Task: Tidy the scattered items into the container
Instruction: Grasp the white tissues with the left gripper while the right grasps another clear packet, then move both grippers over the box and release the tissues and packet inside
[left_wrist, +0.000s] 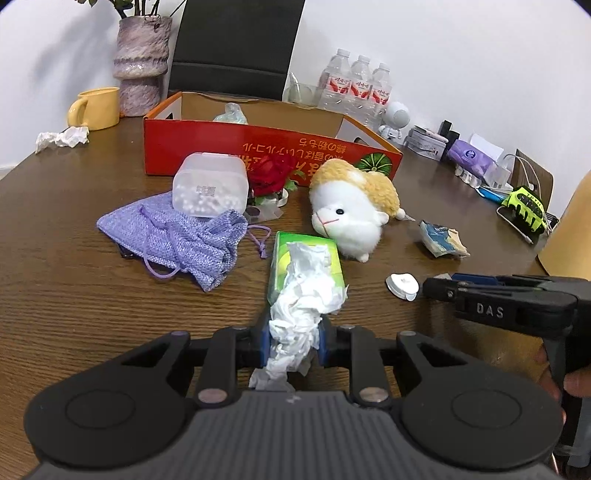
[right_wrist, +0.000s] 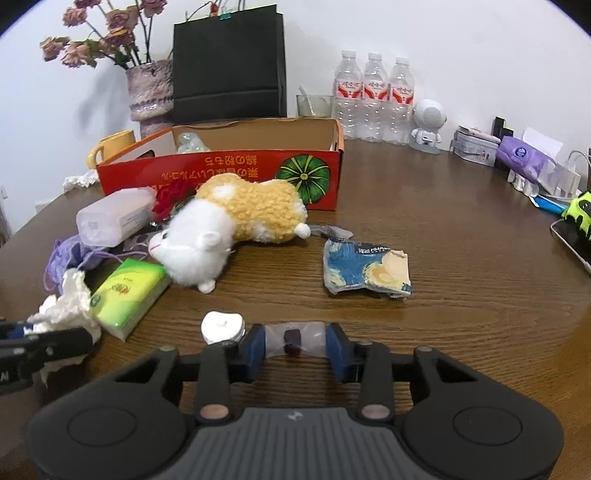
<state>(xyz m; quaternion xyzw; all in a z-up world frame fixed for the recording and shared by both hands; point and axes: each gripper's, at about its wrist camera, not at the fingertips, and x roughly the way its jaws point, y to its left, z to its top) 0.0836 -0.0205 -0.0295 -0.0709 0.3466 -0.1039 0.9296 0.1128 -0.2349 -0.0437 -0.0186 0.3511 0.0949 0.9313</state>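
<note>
The red cardboard box (left_wrist: 221, 149) stands open at the back of the table, also in the right wrist view (right_wrist: 229, 173). My left gripper (left_wrist: 293, 341) is shut on a crumpled white tissue (left_wrist: 295, 325), just in front of a green tissue pack (left_wrist: 306, 258). My right gripper (right_wrist: 295, 345) is shut on a small clear plastic packet with a dark piece inside (right_wrist: 293, 341), low over the table beside a white round cap (right_wrist: 222, 326). A plush hamster (left_wrist: 351, 210), a purple pouch (left_wrist: 173, 236), a clear plastic tub (left_wrist: 210, 188), a red rose (left_wrist: 271, 173) and a torn blue wrapper (right_wrist: 365, 271) lie scattered.
A yellow mug (left_wrist: 98, 107), a purple vase (left_wrist: 142, 62), three water bottles (left_wrist: 354, 88) and a black bag (right_wrist: 229, 62) stand behind the box. Another crumpled tissue (left_wrist: 61, 138) lies far left. Clutter with a purple tissue pack (right_wrist: 524, 157) lines the right edge.
</note>
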